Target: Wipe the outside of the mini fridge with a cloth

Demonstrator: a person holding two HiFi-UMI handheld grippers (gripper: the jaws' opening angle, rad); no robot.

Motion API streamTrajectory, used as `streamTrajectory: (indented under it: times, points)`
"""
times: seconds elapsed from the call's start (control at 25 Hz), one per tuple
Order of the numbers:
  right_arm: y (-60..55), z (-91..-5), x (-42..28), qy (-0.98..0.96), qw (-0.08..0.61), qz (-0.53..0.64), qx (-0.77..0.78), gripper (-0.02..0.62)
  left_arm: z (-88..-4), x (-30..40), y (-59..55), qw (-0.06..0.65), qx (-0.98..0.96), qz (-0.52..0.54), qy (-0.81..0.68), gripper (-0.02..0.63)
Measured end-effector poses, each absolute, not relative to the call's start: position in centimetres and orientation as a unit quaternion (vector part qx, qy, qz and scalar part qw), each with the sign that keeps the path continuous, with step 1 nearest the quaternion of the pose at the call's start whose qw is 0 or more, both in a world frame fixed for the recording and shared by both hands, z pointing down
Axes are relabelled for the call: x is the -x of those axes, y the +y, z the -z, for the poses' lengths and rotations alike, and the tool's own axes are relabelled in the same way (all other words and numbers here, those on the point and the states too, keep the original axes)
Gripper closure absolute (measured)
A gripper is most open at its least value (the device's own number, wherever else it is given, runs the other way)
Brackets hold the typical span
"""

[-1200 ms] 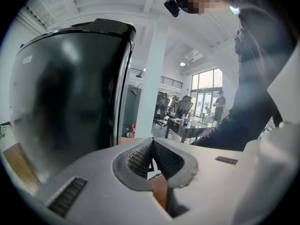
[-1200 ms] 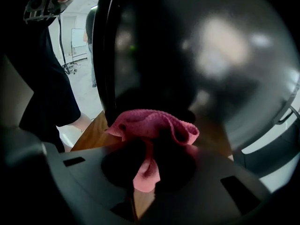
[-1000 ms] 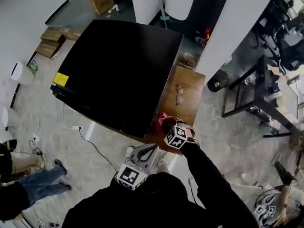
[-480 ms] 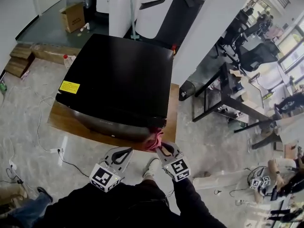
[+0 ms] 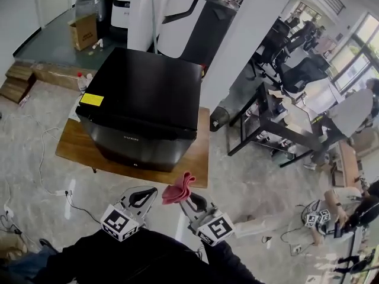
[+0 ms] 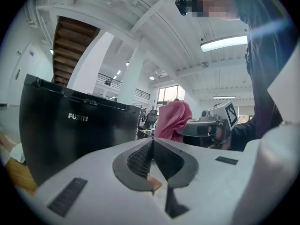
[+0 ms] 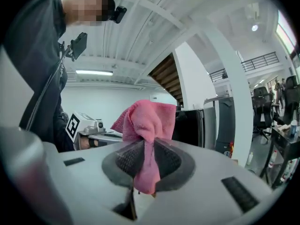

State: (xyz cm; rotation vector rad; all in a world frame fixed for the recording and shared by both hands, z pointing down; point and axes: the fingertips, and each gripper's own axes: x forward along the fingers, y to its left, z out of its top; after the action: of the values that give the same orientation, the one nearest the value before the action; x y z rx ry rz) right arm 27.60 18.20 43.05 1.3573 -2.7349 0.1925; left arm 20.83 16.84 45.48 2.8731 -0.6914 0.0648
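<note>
A black mini fridge (image 5: 145, 108) stands on a low wooden platform (image 5: 198, 158), its front face (image 6: 70, 130) toward me. My right gripper (image 5: 185, 195) is shut on a pink cloth (image 5: 179, 187), held in the air just off the platform's near edge, apart from the fridge. In the right gripper view the cloth (image 7: 146, 125) bunches above the closed jaws of the right gripper (image 7: 146, 161). My left gripper (image 5: 141, 196) hangs beside it, shut with nothing in it; in its own view the left gripper (image 6: 152, 156) has its pads pressed together.
A white pillar (image 5: 237, 46) rises right of the fridge. Black desks and chairs (image 5: 278, 117) fill the right side, with a person (image 5: 346, 114) there. Cables (image 5: 44, 158) and a power strip lie on the floor at left. A cardboard box (image 5: 84, 31) sits far back.
The cloth has come off the fridge's lower front corner. Both grippers have pulled back toward me, and I now stand farther from the fridge, facing its front.
</note>
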Motion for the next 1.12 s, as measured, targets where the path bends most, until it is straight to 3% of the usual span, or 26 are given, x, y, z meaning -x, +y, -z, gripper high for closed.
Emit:
streamTrajectory:
  times: [0.64, 1.12]
  points:
    - [31.6, -39.7, -25.1, -0.911, -0.016, -0.032, -0.41, 0.535, -40.9, -17.0, 31.1, 0.07, -0.954, -0.018, -0.291, 0.6]
    - [34.3, -39.4, -24.3, -0.909, 0.007, -0.017, -0.416, 0.537, -39.2, -17.5, 33.1, 0.047, -0.965, -0.004, -0.259, 0.6]
